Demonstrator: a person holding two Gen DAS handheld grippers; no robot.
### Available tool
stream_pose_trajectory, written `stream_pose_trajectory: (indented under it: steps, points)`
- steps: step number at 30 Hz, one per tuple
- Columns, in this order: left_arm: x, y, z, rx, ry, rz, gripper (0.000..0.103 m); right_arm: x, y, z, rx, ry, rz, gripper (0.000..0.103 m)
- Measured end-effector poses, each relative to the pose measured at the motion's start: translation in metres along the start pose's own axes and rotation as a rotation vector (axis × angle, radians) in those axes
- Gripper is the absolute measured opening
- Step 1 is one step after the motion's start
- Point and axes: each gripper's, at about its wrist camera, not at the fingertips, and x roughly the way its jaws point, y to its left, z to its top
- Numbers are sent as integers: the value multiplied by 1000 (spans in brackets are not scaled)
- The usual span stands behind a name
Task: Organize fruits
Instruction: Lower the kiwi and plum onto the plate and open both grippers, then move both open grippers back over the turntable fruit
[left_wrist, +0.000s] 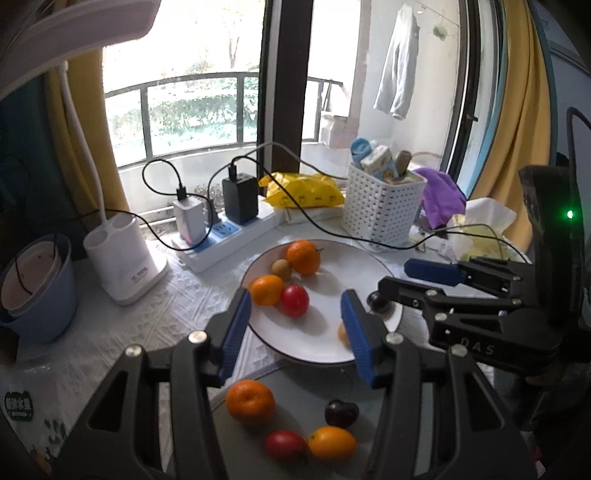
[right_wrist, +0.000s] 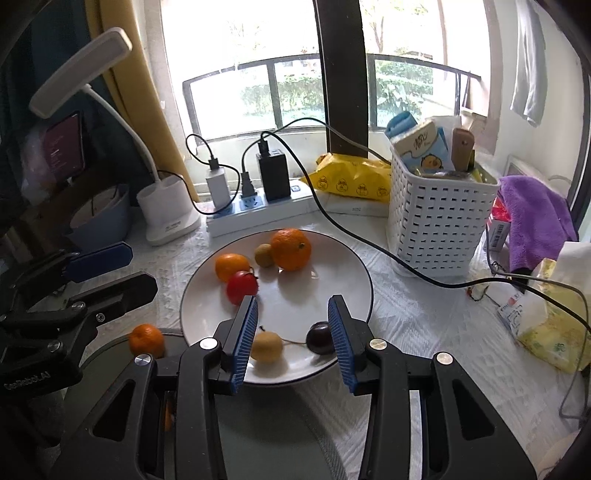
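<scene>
Four loose fruits sit nearest the left wrist camera on a dark grey round tray (left_wrist: 295, 391): a round orange mandarin (left_wrist: 250, 401), a dark purple plum (left_wrist: 341, 413), a small red tomato (left_wrist: 285, 445) and an oval orange kumquat (left_wrist: 332, 442); these remain to be moved, by judgement. Beyond them, the white round ceramic plate (right_wrist: 343, 258) already holds two mandarins, a red tomato (right_wrist: 242, 287), a brown-green kiwi-like fruit (right_wrist: 264, 254), a yellow-brown longan-like fruit (right_wrist: 266, 346) and a second dark plum (right_wrist: 320, 342); roughly half the sorting appears done. Left gripper (left_wrist: 295, 321) stands wide and empty above the plate's near rim; right gripper (right_wrist: 292, 325) likewise wide, empty, straddling the longan-like fruit and plum. White woven plastic basket (right_wrist: 439, 221) stands beyond.
</scene>
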Motion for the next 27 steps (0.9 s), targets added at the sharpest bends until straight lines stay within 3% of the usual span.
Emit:
stream_pose_trajectory:
  steps: [12,27]
  points:
    - [-37,2,-18,-21,-25,2,53,-34,21,-11,-22,-30,-12,42]
    - [-61,18,-55,-83,15,54,53,-54,30,-37,-21,-29,-9,42]
